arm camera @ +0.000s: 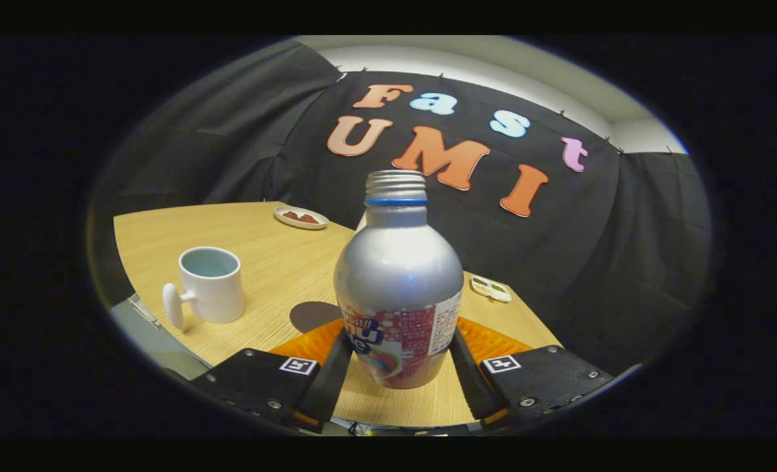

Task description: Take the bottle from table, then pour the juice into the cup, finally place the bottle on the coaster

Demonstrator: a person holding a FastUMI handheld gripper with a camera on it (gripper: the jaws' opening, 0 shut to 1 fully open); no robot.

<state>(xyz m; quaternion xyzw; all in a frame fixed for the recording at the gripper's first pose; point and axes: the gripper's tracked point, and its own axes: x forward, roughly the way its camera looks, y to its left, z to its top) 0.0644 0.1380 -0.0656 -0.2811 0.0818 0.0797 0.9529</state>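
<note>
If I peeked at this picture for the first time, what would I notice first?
The big silver bottle, standing upright between the fingers of the hand-held gripper, which press on its sides. Next, the white cup off to the left on the wooden table, and a small plate far back near the table's edge.

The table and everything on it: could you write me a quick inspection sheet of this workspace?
Surface: wooden table, bare between things.
Job's things: bottle upright between the fingers, uncapped; white cup beyond the fingers, standing; orange coaster partly hidden behind the bottle.
Clutter: small dish at the far edge; small flat object past the bottle.
Grippers: gripper shut on the bottle's lower body.
Cables: nothing seen.
Surroundings: black cloth wall.
</note>
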